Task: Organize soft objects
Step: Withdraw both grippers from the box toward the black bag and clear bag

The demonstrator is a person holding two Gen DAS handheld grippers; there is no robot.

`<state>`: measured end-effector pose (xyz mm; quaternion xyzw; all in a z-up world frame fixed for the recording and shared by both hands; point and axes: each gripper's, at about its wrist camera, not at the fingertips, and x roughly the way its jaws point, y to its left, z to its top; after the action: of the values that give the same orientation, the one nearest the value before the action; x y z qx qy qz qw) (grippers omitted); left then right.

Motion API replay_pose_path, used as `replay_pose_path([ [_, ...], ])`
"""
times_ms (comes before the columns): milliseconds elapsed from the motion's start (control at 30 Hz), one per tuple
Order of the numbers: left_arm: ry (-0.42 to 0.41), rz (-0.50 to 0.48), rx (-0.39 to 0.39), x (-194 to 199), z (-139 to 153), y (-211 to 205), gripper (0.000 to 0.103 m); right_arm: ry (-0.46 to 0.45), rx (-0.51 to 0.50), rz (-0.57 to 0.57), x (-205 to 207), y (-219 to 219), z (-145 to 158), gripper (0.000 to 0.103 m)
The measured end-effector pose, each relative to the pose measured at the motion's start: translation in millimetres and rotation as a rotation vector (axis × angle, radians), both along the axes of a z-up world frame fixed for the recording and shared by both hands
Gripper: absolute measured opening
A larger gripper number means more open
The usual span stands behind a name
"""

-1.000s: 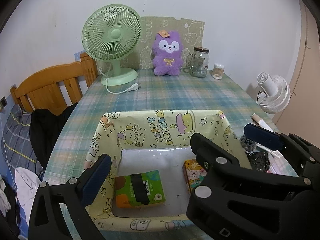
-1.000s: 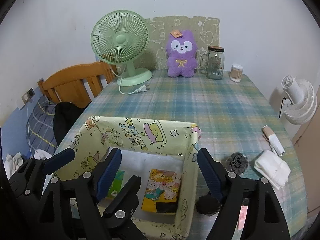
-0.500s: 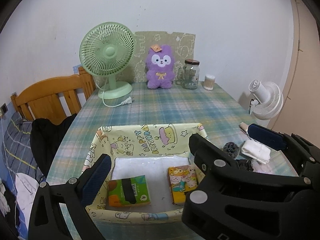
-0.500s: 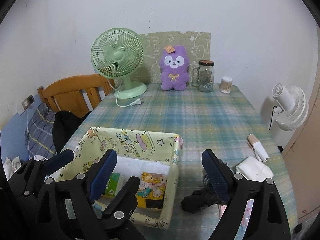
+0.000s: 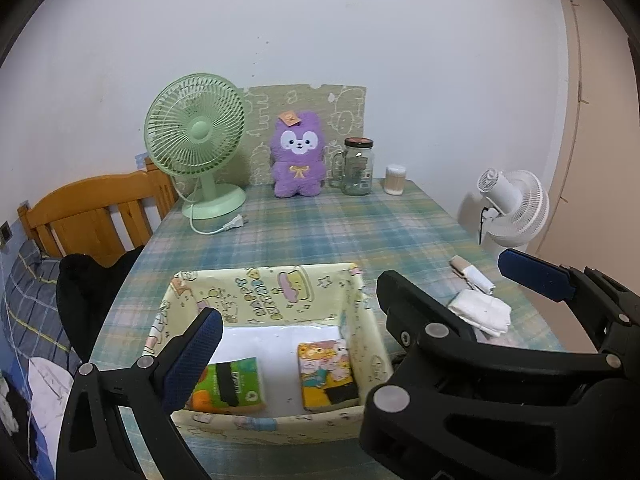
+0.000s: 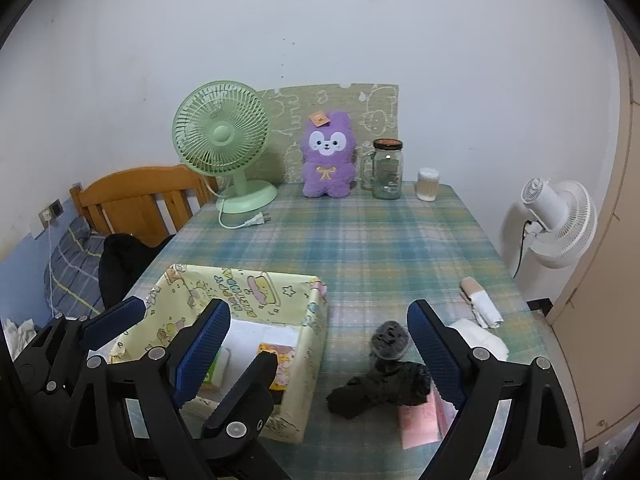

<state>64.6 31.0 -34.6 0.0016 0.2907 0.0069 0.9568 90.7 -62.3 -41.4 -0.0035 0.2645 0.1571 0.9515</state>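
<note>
— Where did you have your two grippers at that moment?

— You held both above the near end of the table point(image 6: 380, 240). Your right gripper point(image 6: 320, 344) stood wide apart with nothing between its pads; its jaws had just been opening. It hovered over the dark crumpled cloth point(image 6: 384, 388) that lay on the plaid tablecloth, just right of the yellow cartoon box point(image 5: 276, 288). Your left gripper point(image 5: 288, 320) was over that box; only one blue pad of it was clearly in view, so I cannot tell how wide it stood.

— And what was in the box?

— Two soft packs lay flat on its white floor: a green-and-orange tissue pack point(image 5: 228, 384) at the left and a cartoon-printed pack point(image 5: 326, 374) against the right wall. They lay apart from each other.

— What was still outside?

— Besides the dark cloth, a small grey ruffled thing point(image 6: 390, 338) was touching its far edge (too blurred to name), a folded white cloth point(image 5: 480, 312) and a rolled white-and-tan piece point(image 6: 480, 304) lay further right, and a pink pack point(image 6: 424, 420) sat partly under the dark cloth. The purple plush point(image 6: 328, 156) sat upright at the far end, between the green fan point(image 6: 222, 144) and the glass jar point(image 6: 386, 170).
</note>
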Motion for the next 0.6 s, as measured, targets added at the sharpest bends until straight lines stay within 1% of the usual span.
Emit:
replay_pose_path([
  [100, -0.011, -0.015, 0.003, -3.0, 1.5, -10.1, 0.103, -0.011, -0.001, -0.034, -3.9, -10.4, 1.3, 0.093],
  [367, -0.035, -0.034, 0.001, -9.1, 2.2, -32.5, 0.103, -0.034, -0.002, -0.048, -13.0, -34.9, 1.9, 0.093],
  [600, -0.042, -0.048, -0.004, -12.9, -1.8, -51.6, 0.103, -0.032, -0.006, -0.063, -18.9, -53.6, -2.4, 0.093],
])
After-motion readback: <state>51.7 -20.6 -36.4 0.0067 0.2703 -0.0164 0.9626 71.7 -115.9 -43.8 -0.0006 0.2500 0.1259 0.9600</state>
